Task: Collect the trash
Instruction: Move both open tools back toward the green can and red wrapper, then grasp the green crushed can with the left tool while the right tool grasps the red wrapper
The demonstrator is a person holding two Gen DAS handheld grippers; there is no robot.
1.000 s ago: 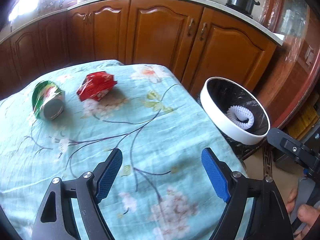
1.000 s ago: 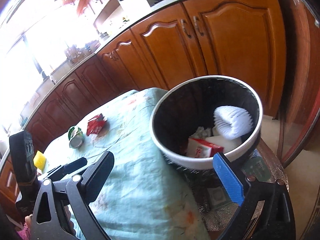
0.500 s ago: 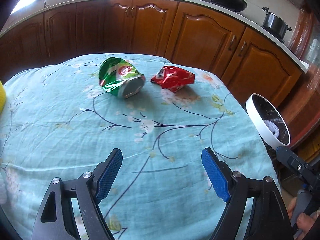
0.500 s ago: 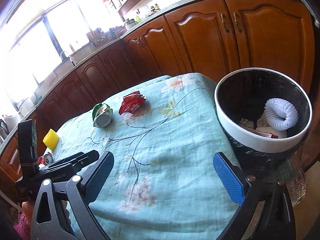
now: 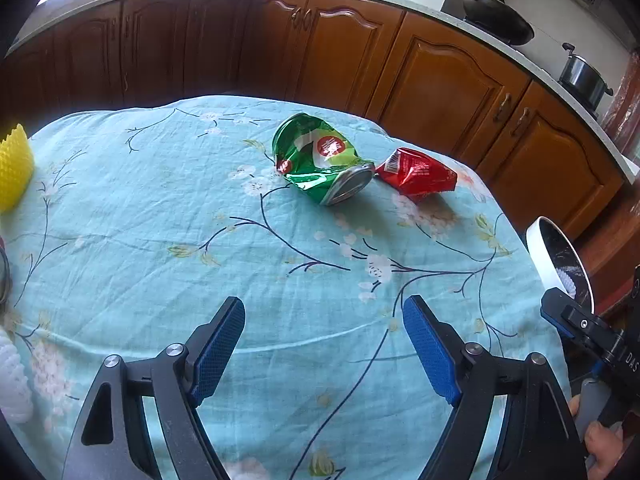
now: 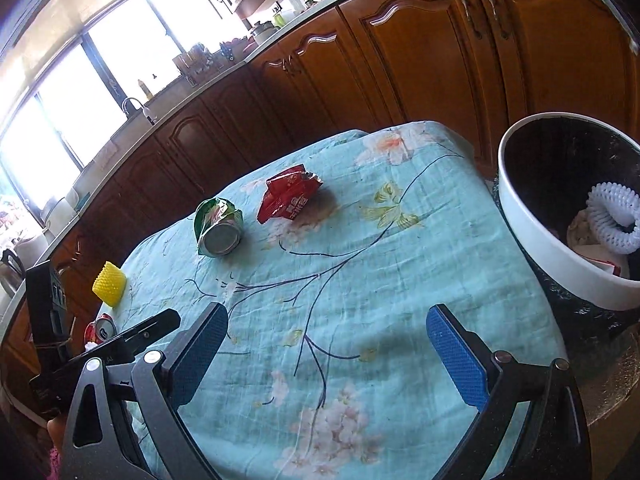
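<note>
I'm looking over a floral tablecloth (image 5: 160, 208) with wood cabinets behind. My left gripper (image 5: 324, 344) and right gripper (image 6: 328, 356) are both hanging wide apart over bare cloth, gripping nothing. The green can (image 5: 320, 160) is lying just beside the red wrapper (image 5: 416, 174), well ahead; the bin (image 6: 532, 240) is standing at the table's right edge.

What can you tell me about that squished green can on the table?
The green can is a crushed metal drink can, green with a white and red label, dented and crumpled all over. It lies on its side on the flowered blue tablecloth, its round silver end facing the cameras. The red wrapper lies close beside it; whether they touch is unclear. Neither gripper touches it.
</note>
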